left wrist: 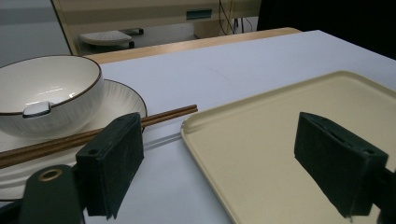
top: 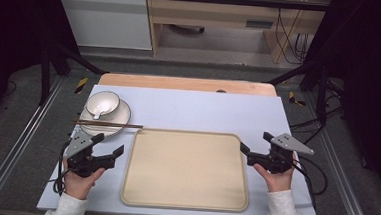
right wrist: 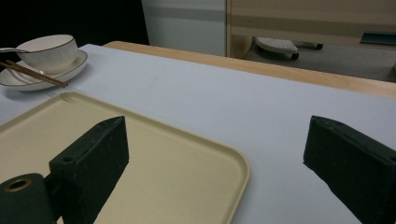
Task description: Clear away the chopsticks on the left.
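from above, the left gripper (top: 109, 146) waits wide open by the table's left edge, near brown wooden chopsticks (top: 108, 125) lying across a white round plate (top: 121, 116). left gripper view: big tan plastic tray (left wrist: 261, 140) sits ready. right gripper view: right gripper (right wrist: 224, 154) wide, empty.

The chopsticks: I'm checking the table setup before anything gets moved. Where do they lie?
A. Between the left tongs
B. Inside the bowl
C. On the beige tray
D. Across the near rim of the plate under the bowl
D: the chopsticks rest across the near rim of the plate that holds the bowl, beside the tray.
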### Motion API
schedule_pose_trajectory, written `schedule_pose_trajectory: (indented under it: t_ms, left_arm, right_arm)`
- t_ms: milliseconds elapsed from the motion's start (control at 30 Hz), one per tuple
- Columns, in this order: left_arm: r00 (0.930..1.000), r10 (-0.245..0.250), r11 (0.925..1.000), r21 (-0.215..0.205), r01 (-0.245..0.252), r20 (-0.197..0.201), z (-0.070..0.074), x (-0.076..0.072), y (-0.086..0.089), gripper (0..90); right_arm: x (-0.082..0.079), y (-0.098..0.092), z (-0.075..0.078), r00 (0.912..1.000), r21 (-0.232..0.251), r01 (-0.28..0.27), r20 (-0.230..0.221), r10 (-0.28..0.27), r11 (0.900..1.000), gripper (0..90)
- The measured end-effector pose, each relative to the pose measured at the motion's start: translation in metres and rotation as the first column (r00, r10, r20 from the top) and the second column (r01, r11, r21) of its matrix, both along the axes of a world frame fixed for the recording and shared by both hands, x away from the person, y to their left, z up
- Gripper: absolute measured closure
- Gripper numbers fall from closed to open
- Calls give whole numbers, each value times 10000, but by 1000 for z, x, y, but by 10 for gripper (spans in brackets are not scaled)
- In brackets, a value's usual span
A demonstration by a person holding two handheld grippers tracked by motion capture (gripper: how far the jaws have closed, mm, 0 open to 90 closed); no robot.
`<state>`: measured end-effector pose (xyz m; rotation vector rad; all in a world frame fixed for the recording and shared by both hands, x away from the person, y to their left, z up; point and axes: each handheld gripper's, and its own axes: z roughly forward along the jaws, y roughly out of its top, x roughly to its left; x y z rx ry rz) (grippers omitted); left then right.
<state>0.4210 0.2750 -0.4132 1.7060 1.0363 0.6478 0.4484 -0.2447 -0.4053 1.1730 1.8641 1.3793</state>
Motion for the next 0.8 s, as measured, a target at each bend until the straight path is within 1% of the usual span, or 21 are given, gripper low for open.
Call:
schedule_pose_trajectory:
  t_ms: [67, 200, 233, 267, 333, 400, 500, 633, 800]
  left_arm:
    - [10000, 14, 10000, -4, -14, 71, 1, 0, 0, 153]
    - [10000, -24, 10000, 41, 24, 43, 2, 0, 1, 154]
    - [10000, -25, 10000, 66, 25, 38, 2, 0, 1, 153]
    - [10000, -34, 9999, 129, 33, 30, 2, 1, 2, 153]
    - [10000, -48, 9998, 202, 48, -1, 2, 3, 4, 153]
    - [9999, -89, 9995, 310, 91, -55, 2, 6, 7, 153]
    - [9999, -123, 9988, 469, 128, -97, 4, 11, 14, 154]
    - [9999, -74, 9986, 520, 78, -89, 8, 18, 25, 156]
    - [9996, -182, 9963, 835, 198, -194, 13, 30, 38, 165]
  right_arm:
    - [0, 0, 1, 10000, 60, 4, 31, -4, 10000, 69]
    - [-2, 1, 3, 10000, 75, -34, 84, 34, 10000, 69]
    - [-3, 1, 3, 9999, 16, -36, 98, 36, 10000, 69]
    - [-3, 3, 4, 9999, -152, -63, 151, 66, 9999, 68]
    - [-3, 4, 4, 9998, -153, -93, 152, 95, 9998, 68]
    - [-3, 6, 5, 9995, -251, -224, 203, 229, 9994, 67]
    - [-4, 9, 7, 9994, -291, -267, 229, 274, 9992, 66]
    - [-5, 14, 11, 9988, -329, -365, 326, 375, 9988, 65]
    - [-6, 17, 13, 9982, -349, -491, 322, 503, 9982, 65]
